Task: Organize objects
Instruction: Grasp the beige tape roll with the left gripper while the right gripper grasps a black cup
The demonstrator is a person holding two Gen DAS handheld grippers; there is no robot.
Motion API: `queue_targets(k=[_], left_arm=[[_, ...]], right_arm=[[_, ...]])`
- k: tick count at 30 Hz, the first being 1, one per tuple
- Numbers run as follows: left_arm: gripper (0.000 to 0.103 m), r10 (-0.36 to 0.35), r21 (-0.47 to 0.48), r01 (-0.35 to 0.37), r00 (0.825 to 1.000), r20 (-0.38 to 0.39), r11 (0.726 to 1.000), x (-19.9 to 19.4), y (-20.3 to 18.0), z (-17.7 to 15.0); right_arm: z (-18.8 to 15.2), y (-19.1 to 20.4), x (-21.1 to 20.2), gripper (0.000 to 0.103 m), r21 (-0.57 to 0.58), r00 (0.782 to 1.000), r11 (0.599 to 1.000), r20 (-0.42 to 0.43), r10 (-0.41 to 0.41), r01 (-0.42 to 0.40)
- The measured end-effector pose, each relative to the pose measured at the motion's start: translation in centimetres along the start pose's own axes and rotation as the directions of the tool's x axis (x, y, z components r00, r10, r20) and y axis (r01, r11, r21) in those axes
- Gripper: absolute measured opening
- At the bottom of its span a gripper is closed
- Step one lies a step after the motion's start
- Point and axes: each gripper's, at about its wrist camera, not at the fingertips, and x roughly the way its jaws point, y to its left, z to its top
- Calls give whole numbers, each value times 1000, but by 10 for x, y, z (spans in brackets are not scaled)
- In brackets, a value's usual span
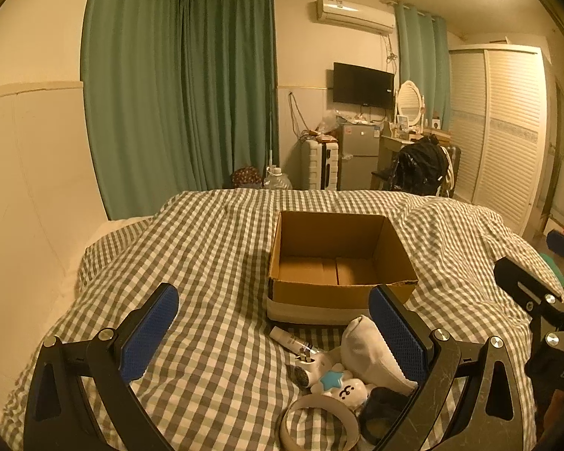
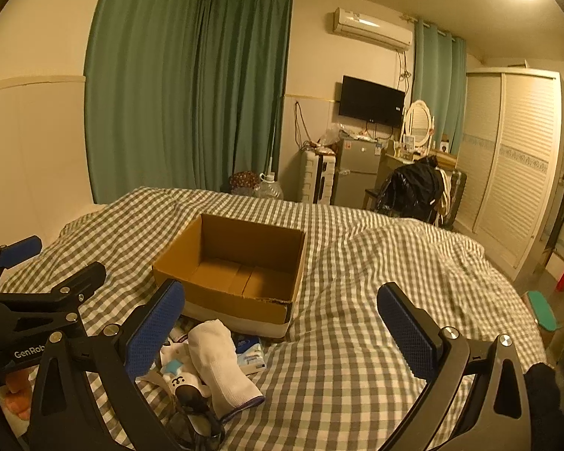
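An open, empty cardboard box (image 1: 338, 259) sits on the checked bed cover; it also shows in the right wrist view (image 2: 233, 267). In front of it lies a pile: a white sock (image 1: 372, 353) (image 2: 222, 364), a small white tube (image 1: 287, 340), a white plush toy with a blue star (image 1: 340, 385), a tape roll (image 1: 319, 424), a blue tissue pack (image 2: 250, 351) and dark glasses (image 2: 195, 413). My left gripper (image 1: 272, 325) is open above the pile's left side. My right gripper (image 2: 282, 327) is open, right of the pile. Both are empty.
The bed (image 1: 206, 248) fills the foreground, with a wall on the left. Beyond its far edge stand green curtains (image 1: 176, 94), a suitcase (image 1: 319, 163), a small fridge (image 1: 357, 154), a chair with a black bag (image 1: 421, 165) and a white wardrobe (image 1: 504, 131).
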Motion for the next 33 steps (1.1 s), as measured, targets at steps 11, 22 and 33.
queue_targets(k=[11, 22, 33], left_arm=[[103, -13, 55, 20, 992, -128, 998, 19, 6, -47], [103, -93, 88, 129, 938, -334, 988, 49, -14, -108], [103, -103, 175, 185, 913, -394, 967, 67, -39, -130]], right_arm=[[-32, 4, 0, 103, -56, 995, 998, -100, 13, -18], [-78, -2, 33, 103, -23, 966, 997, -251, 61, -69], [-90, -4, 46, 103, -6, 955, 997, -288, 73, -77]])
